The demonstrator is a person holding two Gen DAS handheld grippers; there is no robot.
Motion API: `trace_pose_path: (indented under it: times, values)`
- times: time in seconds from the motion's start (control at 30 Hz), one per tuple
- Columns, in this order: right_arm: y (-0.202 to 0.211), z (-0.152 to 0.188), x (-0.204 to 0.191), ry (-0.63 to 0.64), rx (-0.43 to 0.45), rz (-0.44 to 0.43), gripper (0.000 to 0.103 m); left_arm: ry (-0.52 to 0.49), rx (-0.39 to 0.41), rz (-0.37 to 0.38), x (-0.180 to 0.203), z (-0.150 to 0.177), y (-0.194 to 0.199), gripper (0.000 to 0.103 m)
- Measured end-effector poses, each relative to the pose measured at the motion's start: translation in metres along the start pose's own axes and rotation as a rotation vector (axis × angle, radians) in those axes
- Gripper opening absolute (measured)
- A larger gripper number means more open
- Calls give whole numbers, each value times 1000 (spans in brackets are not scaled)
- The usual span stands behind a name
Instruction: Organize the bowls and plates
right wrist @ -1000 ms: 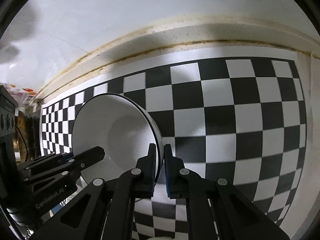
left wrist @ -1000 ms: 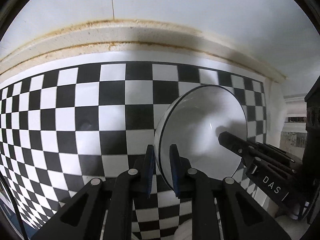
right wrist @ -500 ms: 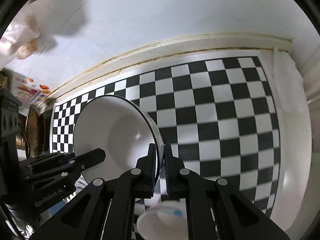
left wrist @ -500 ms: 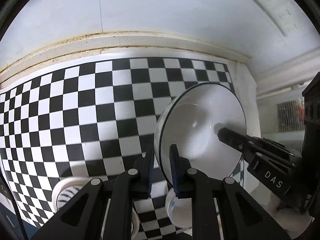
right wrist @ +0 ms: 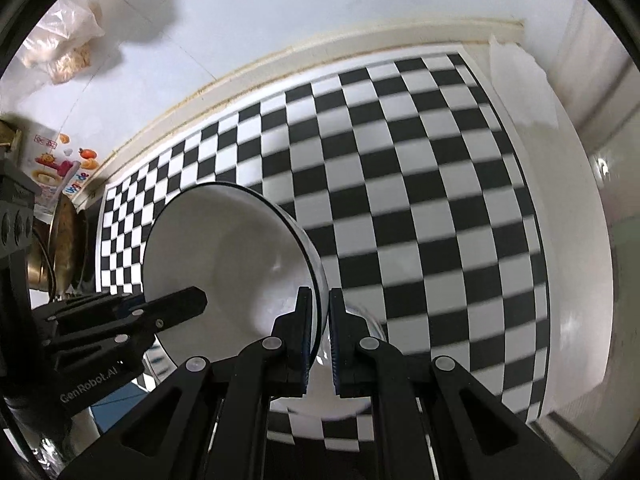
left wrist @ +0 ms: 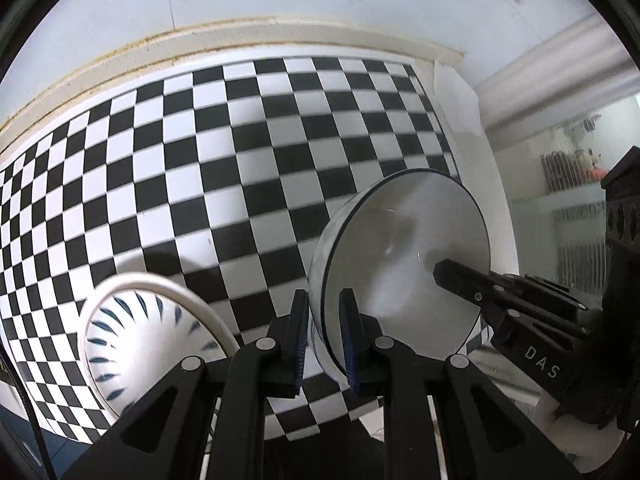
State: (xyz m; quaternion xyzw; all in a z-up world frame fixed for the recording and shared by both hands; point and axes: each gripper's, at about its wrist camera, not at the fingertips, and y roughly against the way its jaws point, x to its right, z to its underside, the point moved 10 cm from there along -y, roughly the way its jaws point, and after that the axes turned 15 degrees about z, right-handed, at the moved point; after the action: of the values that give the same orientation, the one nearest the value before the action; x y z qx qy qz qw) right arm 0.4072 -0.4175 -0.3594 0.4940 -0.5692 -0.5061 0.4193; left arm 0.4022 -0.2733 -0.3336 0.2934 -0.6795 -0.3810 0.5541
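A white bowl with a thin dark rim [left wrist: 404, 256] is held in the air between both grippers, tilted on edge above the checkered mat [left wrist: 240, 160]. My left gripper [left wrist: 323, 328] is shut on its left rim. My right gripper [right wrist: 324, 330] is shut on the opposite rim of the same bowl [right wrist: 232, 256]. Each gripper shows in the other's view: the right one [left wrist: 512, 300] and the left one [right wrist: 120, 320]. A white bowl with blue leaf marks [left wrist: 148, 340] sits on the mat below left. Another white dish [right wrist: 340, 384] lies under the right gripper, mostly hidden.
A white wall [left wrist: 280, 0] with a stained ledge runs behind the mat. A brass pot [right wrist: 56, 252] and snack bags [right wrist: 60, 52] stand at the left in the right wrist view. A white counter strip [right wrist: 576, 240] borders the mat's right side.
Both grippers have lifted the bowl higher and pulled back. More of the mat shows, and the blue-patterned bowl has come fully into the left wrist view.
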Motion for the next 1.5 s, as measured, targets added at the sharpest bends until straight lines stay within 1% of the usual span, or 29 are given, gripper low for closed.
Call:
trace_pose_path:
  times: [0.27, 0.47, 0.6, 0.77, 0.83, 0.97, 1.17, 1.37, 1.5]
  values:
    - [-17, 41, 14, -12, -48, 10, 9, -11, -71, -18, 2, 32, -28, 13]
    - [-35, 54, 21, -12, -90, 19, 9, -14, -126, -48, -4, 48, -50, 13]
    - [-46, 61, 24, -8, -116, 26, 9, -20, -144, -68, -6, 51, -58, 13]
    - [-55, 66, 25, 2, -139, 36, 11, -45, -140, -110, -7, 51, -63, 13]
    - [-58, 65, 25, 9, -141, 54, 11, -49, -141, -123, -6, 50, -65, 13]
    - [-59, 62, 25, 14, -154, 54, 12, -55, -136, -140, -4, 48, -68, 13]
    - [-58, 61, 24, 31, -164, 70, 14, -46, -134, -150, -6, 48, -67, 13]
    - [-55, 60, 25, 38, -163, 91, 17, -30, -138, -145, -7, 50, -66, 14]
    - [-51, 61, 26, 39, -161, 86, 17, -36, -127, -152, -3, 50, -63, 14]
